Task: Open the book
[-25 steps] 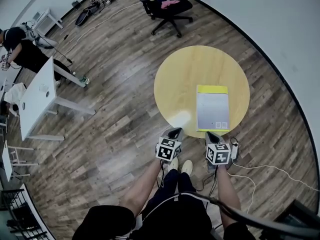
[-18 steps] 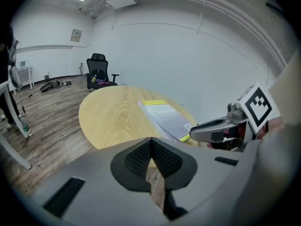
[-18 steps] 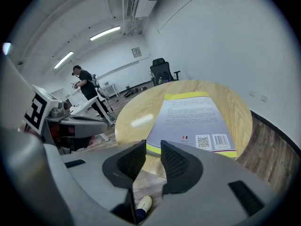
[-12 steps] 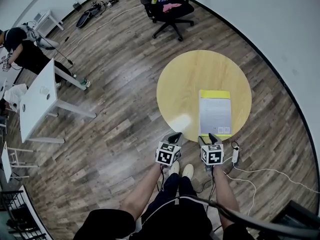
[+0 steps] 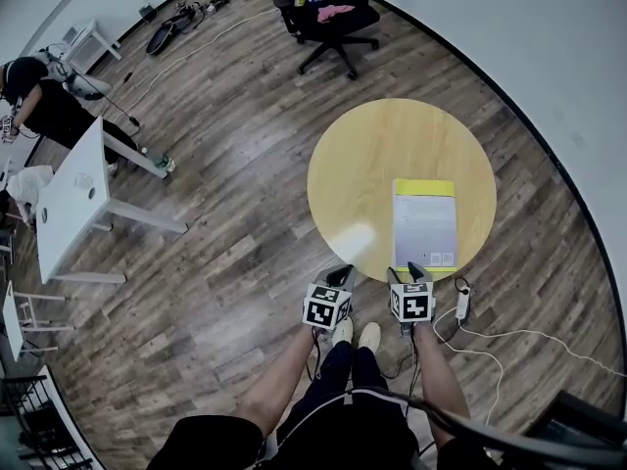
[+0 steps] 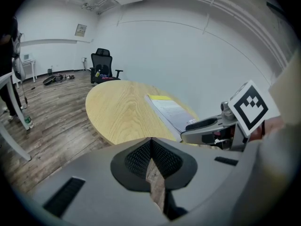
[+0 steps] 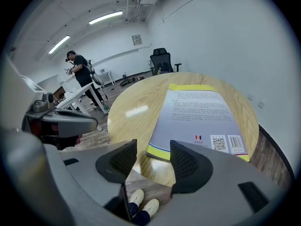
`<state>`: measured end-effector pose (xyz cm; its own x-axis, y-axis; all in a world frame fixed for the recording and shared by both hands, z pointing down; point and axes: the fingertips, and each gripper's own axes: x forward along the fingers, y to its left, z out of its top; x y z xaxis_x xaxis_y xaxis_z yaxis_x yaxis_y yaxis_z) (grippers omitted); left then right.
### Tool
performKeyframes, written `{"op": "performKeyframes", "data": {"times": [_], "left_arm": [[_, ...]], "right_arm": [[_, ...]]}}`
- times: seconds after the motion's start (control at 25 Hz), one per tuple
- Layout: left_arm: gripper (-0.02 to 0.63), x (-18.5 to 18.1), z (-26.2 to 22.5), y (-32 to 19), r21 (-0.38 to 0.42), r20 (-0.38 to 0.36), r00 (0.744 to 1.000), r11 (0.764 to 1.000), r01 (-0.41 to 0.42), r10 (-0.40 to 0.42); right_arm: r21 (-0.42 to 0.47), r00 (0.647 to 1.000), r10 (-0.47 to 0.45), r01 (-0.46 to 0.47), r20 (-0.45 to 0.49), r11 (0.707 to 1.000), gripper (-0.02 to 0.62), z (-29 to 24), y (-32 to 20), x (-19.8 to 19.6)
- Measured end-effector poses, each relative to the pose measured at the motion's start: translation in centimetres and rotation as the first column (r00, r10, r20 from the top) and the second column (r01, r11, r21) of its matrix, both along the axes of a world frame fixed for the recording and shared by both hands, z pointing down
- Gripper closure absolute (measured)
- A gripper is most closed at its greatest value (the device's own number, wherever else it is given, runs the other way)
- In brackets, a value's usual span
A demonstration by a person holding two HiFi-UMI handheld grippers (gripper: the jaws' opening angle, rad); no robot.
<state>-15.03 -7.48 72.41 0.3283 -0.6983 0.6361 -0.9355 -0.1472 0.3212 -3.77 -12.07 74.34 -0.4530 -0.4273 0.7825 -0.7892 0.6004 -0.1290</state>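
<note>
Yellow-edged book [image 5: 425, 225] lies shut, barcode side up, on right part of round wooden desk [image 5: 377, 150], by edge closest to person. Task not begun: cover unlifted, whole opening left to do. Just short of book's near corner, right tongs [image 7: 151, 160] have just been opening, jaws apart, nothing between them. Farther off, left tongs [image 6: 150, 147] pressed together, empty, short of desk's edge. Spine side hard to tell; cover print too small to read.
</note>
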Motion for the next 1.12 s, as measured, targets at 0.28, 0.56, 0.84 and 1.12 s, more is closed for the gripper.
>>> {"op": "performKeyframes", "data": {"times": [0.28,0.56,0.84,1.12], "left_arm": [[0.608,-0.43,0.25,-0.05,-0.003,-0.009,1.000,1.000,0.008,-0.008],[0.608,-0.25,-0.11,-0.44,0.005,-0.010,1.000,1.000,0.004,-0.004],[0.607,-0.41,-0.10,-0.12,0.004,-0.006,1.000,1.000,0.007,-0.007],[0.608,-0.47,-0.07,-0.09,0.001,-0.004,1.000,1.000,0.011,-0.011]], "right_arm": [[0.024,0.998,0.025,-0.024,-0.053,0.999,0.393,0.11,-0.35,0.57],[0.034,0.998,0.024,-0.022,-0.054,0.999,0.493,-0.27,-0.31,0.47],[0.030,0.999,0.022,-0.020,-0.050,0.999,0.546,-0.30,-0.10,0.20],[0.018,0.999,0.032,-0.032,-0.029,0.999,0.578,-0.26,-0.19,0.34]]}}
